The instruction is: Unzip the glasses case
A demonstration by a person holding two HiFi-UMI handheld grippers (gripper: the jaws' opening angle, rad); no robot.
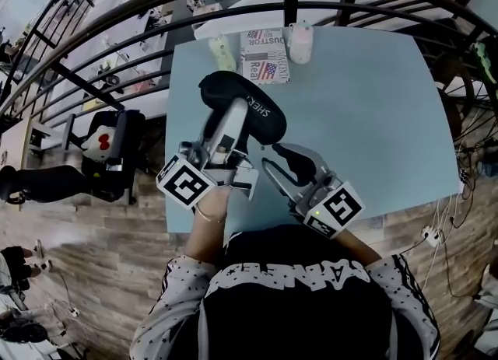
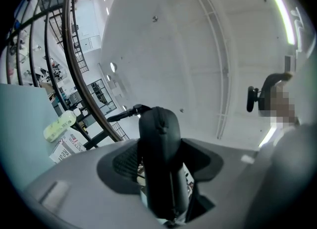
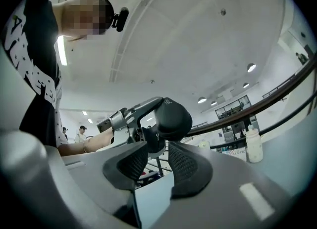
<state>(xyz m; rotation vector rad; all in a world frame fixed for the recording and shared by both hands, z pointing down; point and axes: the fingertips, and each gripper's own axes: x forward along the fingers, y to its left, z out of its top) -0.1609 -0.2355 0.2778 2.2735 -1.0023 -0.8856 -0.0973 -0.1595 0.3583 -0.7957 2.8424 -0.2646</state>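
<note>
The black glasses case (image 1: 243,100) is clamped across its middle by the left gripper (image 1: 227,129), lifted off the blue table (image 1: 373,110). In the left gripper view the case (image 2: 159,144) is seen standing on end between the two ribbed pads, which are pressed against its sides, and its rounded far end is carried past the jaw tips. A zip seam is seen running along its edge.

The right gripper (image 1: 274,158) is brought up to the case's near end from the right of the left gripper. In the right gripper view its jaws (image 3: 157,154) are held narrowly apart, with table surface seen through the gap. A dark part of the case's end (image 3: 172,116) is seen between the tips. Whether it is pinched cannot be told.

Beyond the left gripper's tips, a pale green bottle (image 1: 222,54), a printed paper (image 1: 264,57) and a white bottle (image 1: 300,43) are lined up at the table's far edge. A dark curved railing (image 1: 117,16) is seen beyond them.
</note>
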